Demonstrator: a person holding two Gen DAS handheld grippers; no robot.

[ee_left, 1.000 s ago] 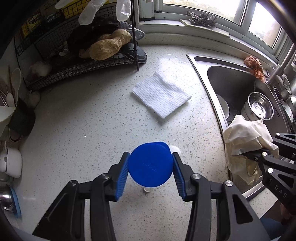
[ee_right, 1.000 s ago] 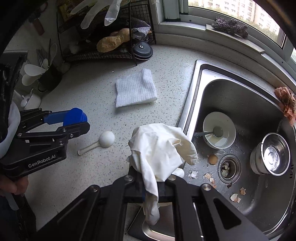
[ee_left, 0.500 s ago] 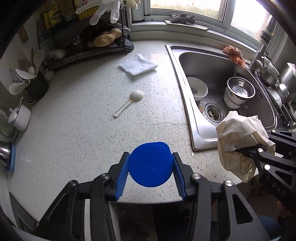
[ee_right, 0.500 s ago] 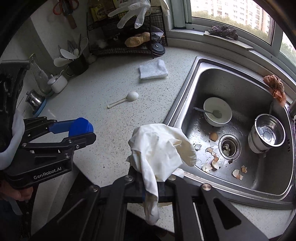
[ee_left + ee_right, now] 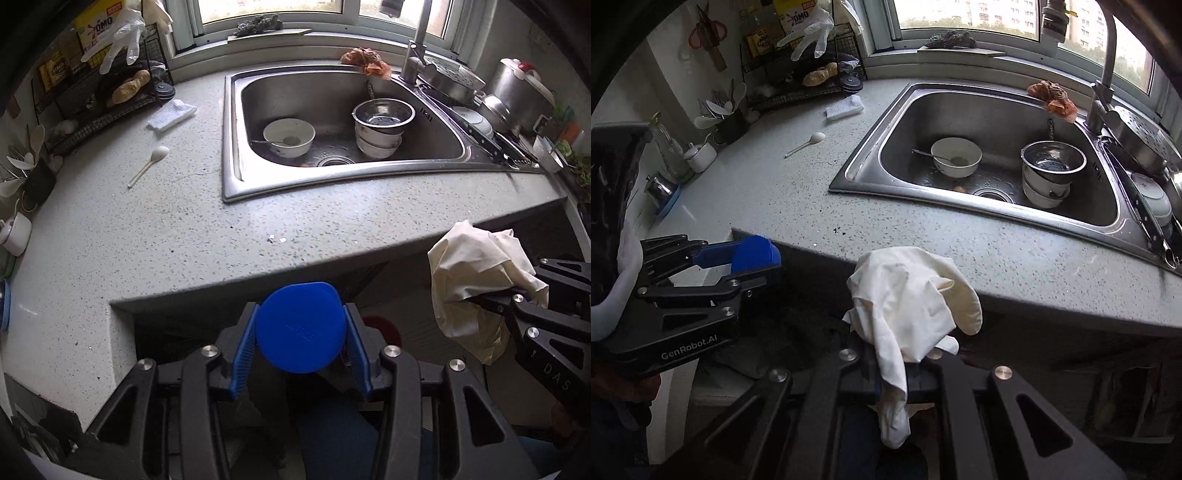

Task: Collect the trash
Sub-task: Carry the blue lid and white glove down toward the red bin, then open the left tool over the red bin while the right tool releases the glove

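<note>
From the left wrist, the left gripper is clamped on a blue lid, its blue pads pressed against the lid's two sides, and it is held out past the front edge of the speckled countertop. At the right edge of this view the right gripper pinches a crumpled white cloth — also clear of the counter edge. Just right of the lid, below the counter, a bit of something red shows; what it is cannot be told. A white spoon and a folded white towel lie on the counter left of the sink.

The right wrist looks over its own tool: the right gripper grips the cloth, which bunches above the fingers and hangs a tail down between them, hiding the fingertips. The left gripper appears side-on at the left, showing the lid as a shallow cap between its fingers. This view alone shows the egg beside the drain, between a white bowl and a steel bowl stacked on other bowls.
</note>
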